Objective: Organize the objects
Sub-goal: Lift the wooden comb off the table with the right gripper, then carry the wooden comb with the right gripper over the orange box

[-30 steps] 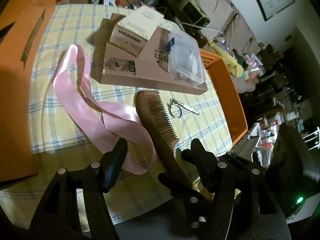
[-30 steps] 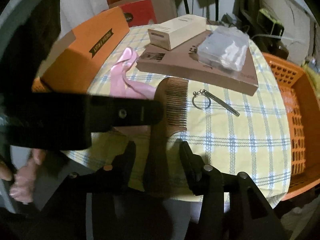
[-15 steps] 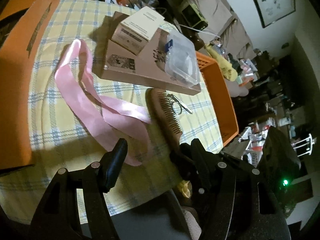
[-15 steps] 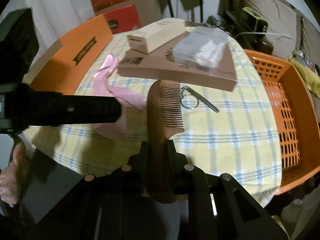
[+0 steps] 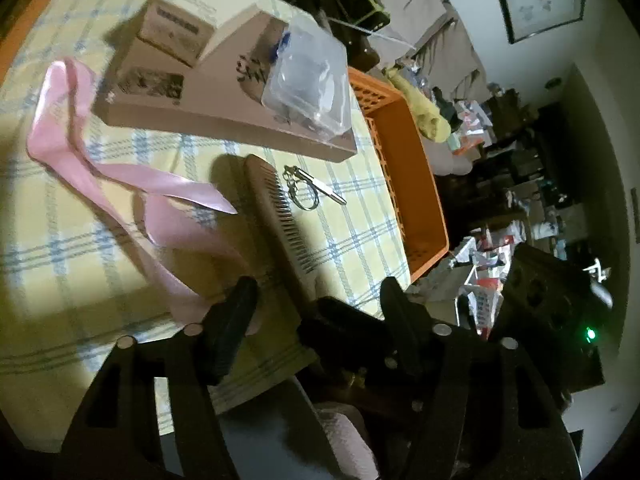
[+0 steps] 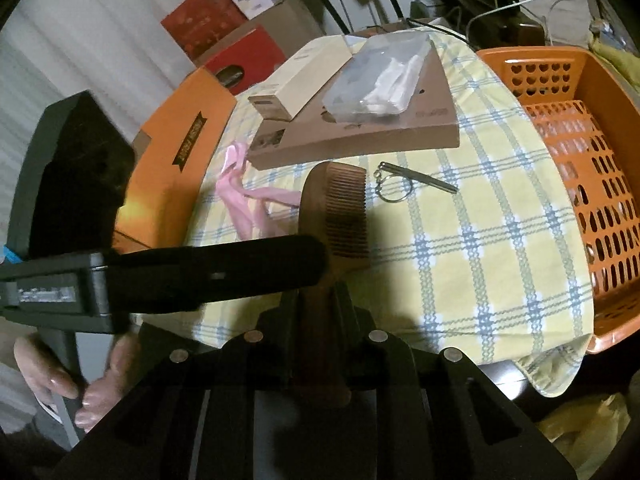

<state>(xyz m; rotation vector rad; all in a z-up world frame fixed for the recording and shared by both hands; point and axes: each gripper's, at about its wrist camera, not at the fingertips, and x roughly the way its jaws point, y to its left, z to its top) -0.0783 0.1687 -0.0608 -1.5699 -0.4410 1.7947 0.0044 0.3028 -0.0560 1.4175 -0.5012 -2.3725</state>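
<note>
My right gripper [image 6: 314, 300] is shut on the handle of a brown wooden comb [image 6: 340, 208] and holds it lifted above the yellow checked tablecloth [image 6: 480, 240]. The comb also shows in the left wrist view [image 5: 276, 208], with the right gripper [image 5: 348, 328] below it. My left gripper [image 5: 316, 308] is open and empty, hovering over the table's near edge beside the pink ribbon [image 5: 120, 176]. It crosses the right wrist view as a dark bar [image 6: 216, 276]. A key ring with a metal tool [image 6: 404, 184] lies on the cloth.
A flat brown box [image 6: 360, 136] carries a cream carton [image 6: 304, 76] and a clear plastic case [image 6: 380, 76]. An orange basket [image 6: 592, 152] stands at the table's right edge. An orange cardboard box [image 6: 180, 152] lies at the left.
My right gripper closed on the comb handle and lifted the comb off the cloth, turning it on edge. The left gripper stayed open and shifted closer over the table.
</note>
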